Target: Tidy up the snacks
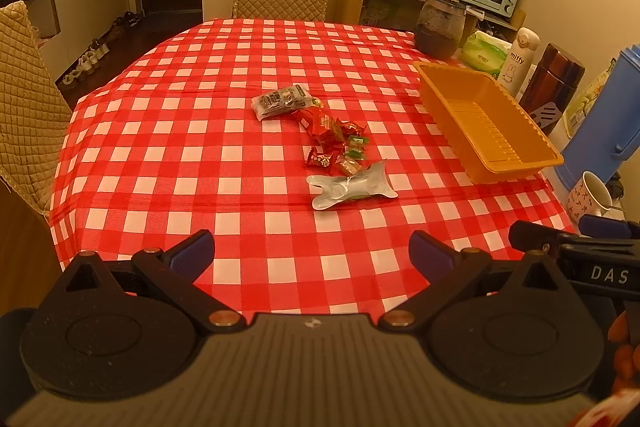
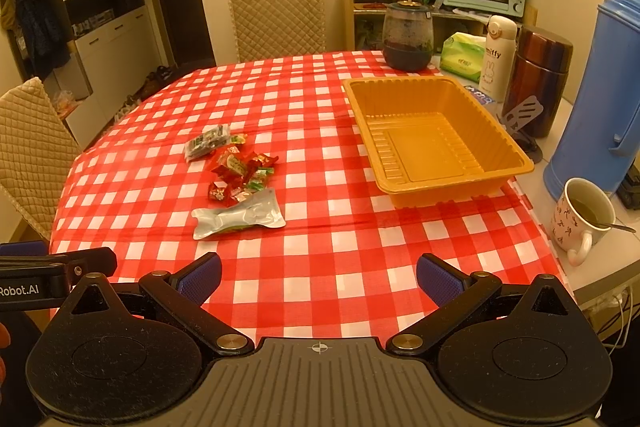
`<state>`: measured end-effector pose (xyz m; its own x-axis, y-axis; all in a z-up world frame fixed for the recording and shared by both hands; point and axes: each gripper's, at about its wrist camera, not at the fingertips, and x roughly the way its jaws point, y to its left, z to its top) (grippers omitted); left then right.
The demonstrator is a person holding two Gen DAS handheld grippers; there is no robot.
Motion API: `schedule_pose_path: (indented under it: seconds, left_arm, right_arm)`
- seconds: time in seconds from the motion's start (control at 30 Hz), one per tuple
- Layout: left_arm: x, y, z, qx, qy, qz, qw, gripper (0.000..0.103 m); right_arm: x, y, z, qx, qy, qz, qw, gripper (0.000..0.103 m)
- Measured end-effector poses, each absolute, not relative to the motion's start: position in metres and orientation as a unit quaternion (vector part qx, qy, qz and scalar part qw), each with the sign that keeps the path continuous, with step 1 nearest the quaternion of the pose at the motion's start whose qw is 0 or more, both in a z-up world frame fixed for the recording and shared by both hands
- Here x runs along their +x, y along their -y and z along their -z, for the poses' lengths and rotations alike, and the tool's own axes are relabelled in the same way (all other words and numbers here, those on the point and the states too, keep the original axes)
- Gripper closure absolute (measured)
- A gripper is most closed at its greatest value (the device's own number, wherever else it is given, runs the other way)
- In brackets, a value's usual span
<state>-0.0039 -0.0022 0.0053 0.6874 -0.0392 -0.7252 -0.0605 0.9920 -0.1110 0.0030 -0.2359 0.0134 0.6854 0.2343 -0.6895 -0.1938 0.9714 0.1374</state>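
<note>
A pile of snacks lies mid-table on the red checked cloth: a dark packet (image 1: 281, 101) (image 2: 207, 142), red wrapped sweets (image 1: 322, 125) (image 2: 236, 167), small green sweets (image 1: 355, 149) and a silver pouch (image 1: 352, 187) (image 2: 239, 215). An empty orange tray (image 1: 486, 119) (image 2: 432, 139) stands to their right. My left gripper (image 1: 312, 255) is open and empty above the table's near edge. My right gripper (image 2: 319, 277) is open and empty, also near the front edge, with the tray ahead to its right. Each gripper shows at the edge of the other's view.
Along the table's right side stand a dark glass jar (image 2: 408, 37), tissue pack (image 2: 462, 57), white bottle (image 2: 498, 57), brown flask (image 2: 538, 79), blue thermos (image 2: 600, 99) and a mug with spoon (image 2: 582, 217). Quilted chairs stand at the far side (image 2: 278, 19) and left (image 2: 30, 143).
</note>
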Motion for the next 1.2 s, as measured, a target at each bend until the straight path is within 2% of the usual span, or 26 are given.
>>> schedule_pose_path:
  seconds: [1.2]
  left_arm:
    - [-0.0041,0.0042,-0.0052,-0.062,-0.395,-0.005,0.917,0.000]
  right_arm:
    - [0.0034,0.2379,-0.0126,0.030,-0.379,-0.113,0.918,0.000]
